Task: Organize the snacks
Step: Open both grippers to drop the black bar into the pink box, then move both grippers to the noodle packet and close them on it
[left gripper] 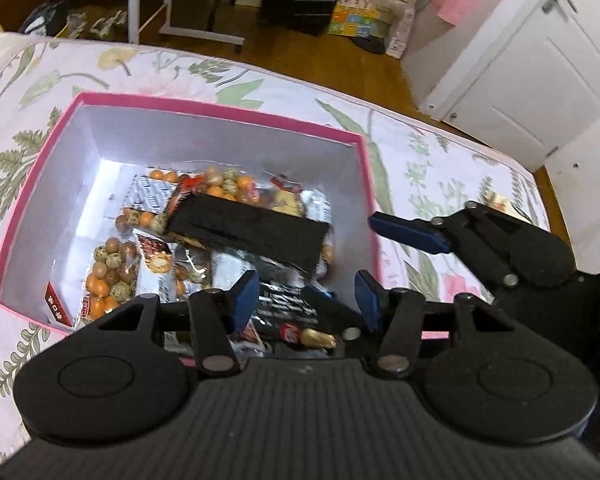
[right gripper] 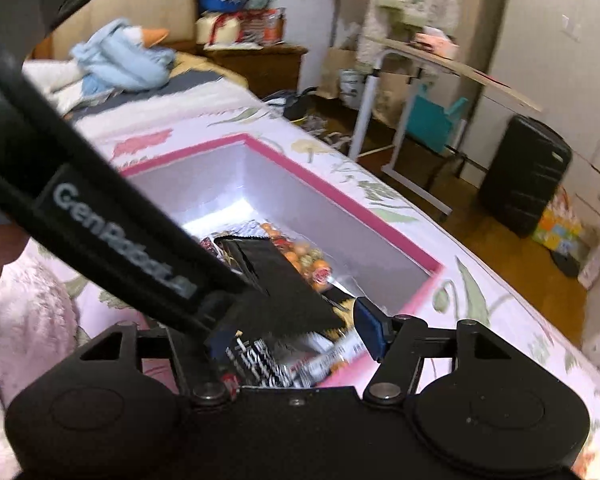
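Snacks [left gripper: 148,240] lie heaped inside one pink box [left gripper: 220,110] on a flowered bed [left gripper: 440,152]; one black packet [left gripper: 248,232] rests on top. Left gripper [left gripper: 306,294] hovers above the box's near edge, fingers [left gripper: 246,298] parted and holding nothing. Right gripper [left gripper: 410,230], further right, also stands open and empty. Best next move is probably to lower slowly and grasp one packet squarely. Egg-like snacks are too many to count.

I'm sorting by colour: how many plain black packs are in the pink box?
1: the black pack sits on top of the snacks, near the middle of the pink box. Others may be buried under the pile.
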A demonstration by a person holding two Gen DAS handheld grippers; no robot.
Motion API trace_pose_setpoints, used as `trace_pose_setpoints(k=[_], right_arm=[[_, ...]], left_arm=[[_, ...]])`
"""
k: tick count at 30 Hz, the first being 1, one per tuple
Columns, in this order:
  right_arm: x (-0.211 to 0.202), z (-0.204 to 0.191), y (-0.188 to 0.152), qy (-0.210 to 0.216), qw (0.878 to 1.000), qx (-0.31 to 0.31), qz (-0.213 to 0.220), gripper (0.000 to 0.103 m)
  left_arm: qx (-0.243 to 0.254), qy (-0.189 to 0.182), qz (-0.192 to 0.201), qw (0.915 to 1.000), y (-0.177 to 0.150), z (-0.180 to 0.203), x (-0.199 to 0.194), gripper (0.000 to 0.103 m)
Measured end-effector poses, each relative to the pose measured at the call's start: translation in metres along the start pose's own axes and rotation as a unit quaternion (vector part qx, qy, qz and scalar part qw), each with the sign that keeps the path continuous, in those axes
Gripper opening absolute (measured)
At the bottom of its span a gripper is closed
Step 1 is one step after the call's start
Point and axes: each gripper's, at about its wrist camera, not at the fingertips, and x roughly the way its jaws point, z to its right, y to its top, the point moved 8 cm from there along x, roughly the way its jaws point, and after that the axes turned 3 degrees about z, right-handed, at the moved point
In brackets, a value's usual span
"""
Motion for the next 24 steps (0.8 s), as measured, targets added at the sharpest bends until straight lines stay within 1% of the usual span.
trace_pose_setpoints(k=[4,6,8,10,15,19,24], right_arm=[[-0.040,0.006,-0.014,-0.012,0.999,0.030,0.009,0.071],[-0.059,0.009,-0.024,-0.017,0.999,0.042,0.012,0.071],[-0.076,0.013,-0.032,-0.026,0.998,0.054,0.013,0.071],[-0.095,0.018,-0.043,-0.036,0.997,0.062,0.010,0.071],[-0.121,0.038,-0.062,-0.035,0.994,0.102,-0.005,0.072],[-0.138,0.059,-0.083,-0.054,0.990,0.132,-0.016,0.073],[-0.159,0.094,-0.112,-0.097,0.980,0.170,-0.020,0.074]], left_arm=[[0.021,-0.016,0.002,0.9997,-0.007,0.021,-0.018,0.055],[0.032,-0.029,-0.003,0.9991,-0.013,0.035,-0.026,0.055],[0.044,-0.034,-0.003,0.9984,-0.017,0.047,-0.034,0.055],[0.061,-0.039,0.003,0.9974,-0.019,0.061,-0.041,0.055],[0.102,-0.064,0.012,0.9927,-0.022,0.102,-0.057,0.056],[0.135,-0.080,0.014,0.9875,-0.026,0.133,-0.059,0.057],[0.166,-0.101,0.010,0.9809,-0.026,0.168,-0.043,0.060]])
